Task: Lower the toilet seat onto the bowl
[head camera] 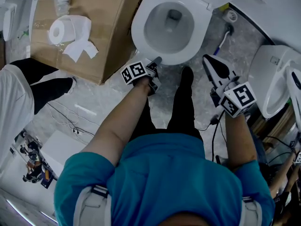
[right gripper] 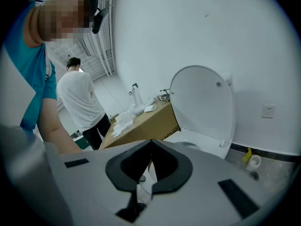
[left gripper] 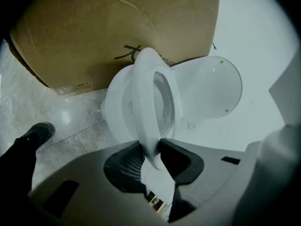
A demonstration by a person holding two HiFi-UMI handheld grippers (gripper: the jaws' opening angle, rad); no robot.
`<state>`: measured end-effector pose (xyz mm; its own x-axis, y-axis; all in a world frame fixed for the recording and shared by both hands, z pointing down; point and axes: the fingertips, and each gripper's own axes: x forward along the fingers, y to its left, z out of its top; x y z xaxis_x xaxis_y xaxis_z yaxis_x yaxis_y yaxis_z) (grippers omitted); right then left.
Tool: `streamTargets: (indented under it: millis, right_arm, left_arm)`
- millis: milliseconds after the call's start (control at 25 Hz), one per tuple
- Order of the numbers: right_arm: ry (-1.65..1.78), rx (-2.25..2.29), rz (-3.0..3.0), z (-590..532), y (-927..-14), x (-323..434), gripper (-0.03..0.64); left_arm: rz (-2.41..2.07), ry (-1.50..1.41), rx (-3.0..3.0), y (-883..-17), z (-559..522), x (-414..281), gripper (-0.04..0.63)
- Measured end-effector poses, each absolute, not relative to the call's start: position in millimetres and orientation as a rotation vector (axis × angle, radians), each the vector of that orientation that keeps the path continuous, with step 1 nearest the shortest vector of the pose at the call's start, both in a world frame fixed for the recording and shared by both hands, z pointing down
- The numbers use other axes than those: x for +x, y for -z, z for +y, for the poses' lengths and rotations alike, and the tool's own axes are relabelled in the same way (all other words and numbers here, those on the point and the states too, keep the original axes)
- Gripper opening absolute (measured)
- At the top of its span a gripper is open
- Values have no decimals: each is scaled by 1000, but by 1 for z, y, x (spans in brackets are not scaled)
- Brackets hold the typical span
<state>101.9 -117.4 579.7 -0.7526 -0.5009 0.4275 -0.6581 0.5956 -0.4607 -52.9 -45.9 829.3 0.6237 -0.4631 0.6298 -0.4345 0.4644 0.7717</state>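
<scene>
Left gripper view shows my left gripper (left gripper: 149, 147) closed narrowly on the near front edge of the toilet seat (left gripper: 142, 102), with both pads against it. The seat stands tilted, part-way above the bowl (left gripper: 115, 114). The lid (left gripper: 207, 88) stands upright at the far right. The seat hinge is hidden behind the seat ring. From the head view the seat's tilt cannot be read, and the marker cube (head camera: 134, 72) covers most of the left jaws. My right gripper (right gripper: 150, 142) is closed on nothing, its tips touching, to the right of the bowl and apart from it.
</scene>
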Motion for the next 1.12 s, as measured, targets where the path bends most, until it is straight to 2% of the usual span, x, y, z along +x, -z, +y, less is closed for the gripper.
streamTargets:
  millis: [1120]
  right_arm:
    - [-982,954,-2507,-95,-643,128,-2]
  left_arm:
    - [-975,-49,1132,-913,-40,-51,153]
